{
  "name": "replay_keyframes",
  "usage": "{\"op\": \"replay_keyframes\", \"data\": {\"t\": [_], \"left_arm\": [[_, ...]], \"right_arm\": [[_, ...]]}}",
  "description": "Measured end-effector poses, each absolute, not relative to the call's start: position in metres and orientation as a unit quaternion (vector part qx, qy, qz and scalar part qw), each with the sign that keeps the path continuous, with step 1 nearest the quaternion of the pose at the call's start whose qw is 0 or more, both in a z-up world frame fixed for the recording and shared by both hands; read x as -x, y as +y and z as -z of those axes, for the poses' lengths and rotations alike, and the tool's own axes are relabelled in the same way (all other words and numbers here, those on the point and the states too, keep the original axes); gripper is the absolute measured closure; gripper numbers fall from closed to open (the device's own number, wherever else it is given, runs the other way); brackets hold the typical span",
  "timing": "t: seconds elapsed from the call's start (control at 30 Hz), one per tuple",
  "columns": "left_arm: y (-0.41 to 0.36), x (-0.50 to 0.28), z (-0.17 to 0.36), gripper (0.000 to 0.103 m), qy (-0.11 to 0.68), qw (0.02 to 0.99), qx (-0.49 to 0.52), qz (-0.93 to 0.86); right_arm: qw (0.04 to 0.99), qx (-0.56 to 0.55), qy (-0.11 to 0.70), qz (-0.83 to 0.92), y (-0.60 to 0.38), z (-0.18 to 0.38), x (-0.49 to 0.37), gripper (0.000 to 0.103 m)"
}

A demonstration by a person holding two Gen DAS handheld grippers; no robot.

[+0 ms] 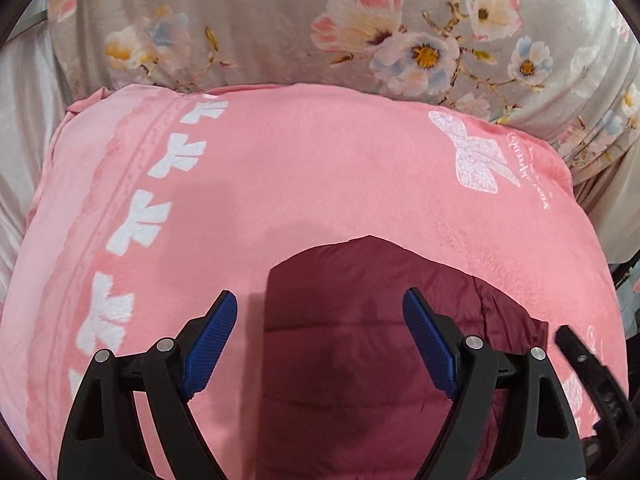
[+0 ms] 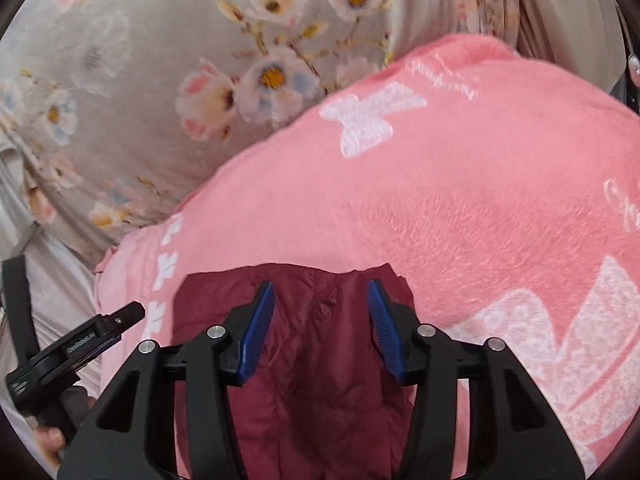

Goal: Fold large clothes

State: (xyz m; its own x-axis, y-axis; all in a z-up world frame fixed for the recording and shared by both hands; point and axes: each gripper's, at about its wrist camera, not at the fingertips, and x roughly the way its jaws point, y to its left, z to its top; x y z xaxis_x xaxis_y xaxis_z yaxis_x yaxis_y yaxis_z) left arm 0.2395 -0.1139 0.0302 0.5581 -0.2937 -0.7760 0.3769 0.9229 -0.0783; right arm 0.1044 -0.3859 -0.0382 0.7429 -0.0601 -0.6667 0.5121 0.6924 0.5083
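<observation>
A maroon quilted garment (image 1: 360, 320) is seen on a pink blanket (image 1: 320, 168) printed with white bows, beside grey floral bedding (image 1: 260, 28).

jacket (image 1: 360, 320) on blanket (image 1: 320, 168), floral bedding (image 1: 260, 20) behind

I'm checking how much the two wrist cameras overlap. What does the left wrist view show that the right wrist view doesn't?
Only the left wrist view shows the long column of white bows down the pink blanket's border, and the right gripper's finger at its right edge.

Only the right wrist view shows the left gripper from the side, with a fingertip of the hand holding it.

Both show the maroon quilted garment lying on the pink blanket, the floral bedding behind, and each camera's own blue-padded jaws open with nothing gripped.
</observation>
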Motion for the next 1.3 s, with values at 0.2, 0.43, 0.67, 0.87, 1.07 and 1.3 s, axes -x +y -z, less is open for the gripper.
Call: {"op": "replay_keyframes", "data": {"t": [0.2,0.43,0.67,0.87,1.07,1.3], "left_arm": [[-0.149,-0.246,0.002,0.021,0.444,0.872,-0.079,0.191],[-0.165,-0.247,0.046,0.015,0.454,0.864,-0.101,0.191],[-0.173,-0.244,0.06,0.01,0.436,0.874,-0.117,0.18],[-0.174,-0.245,0.071,0.006,0.428,0.879,-0.119,0.176],[-0.176,-0.243,0.078,0.005,0.415,0.886,-0.124,0.168],[-0.177,-0.242,0.082,0.005,0.406,0.89,-0.128,0.162]], "right_arm": [[0.854,-0.337,0.322,0.23,-0.383,0.071,-0.107,0.101],[0.87,-0.263,0.335,0.247,-0.374,0.096,-0.112,0.102],[0.874,-0.245,0.344,0.239,-0.37,0.116,-0.116,0.102],[0.877,-0.241,0.342,0.237,-0.368,0.121,-0.118,0.101],[0.878,-0.236,0.341,0.238,-0.366,0.124,-0.121,0.101],[0.878,-0.236,0.34,0.239,-0.366,0.124,-0.12,0.101]]}}
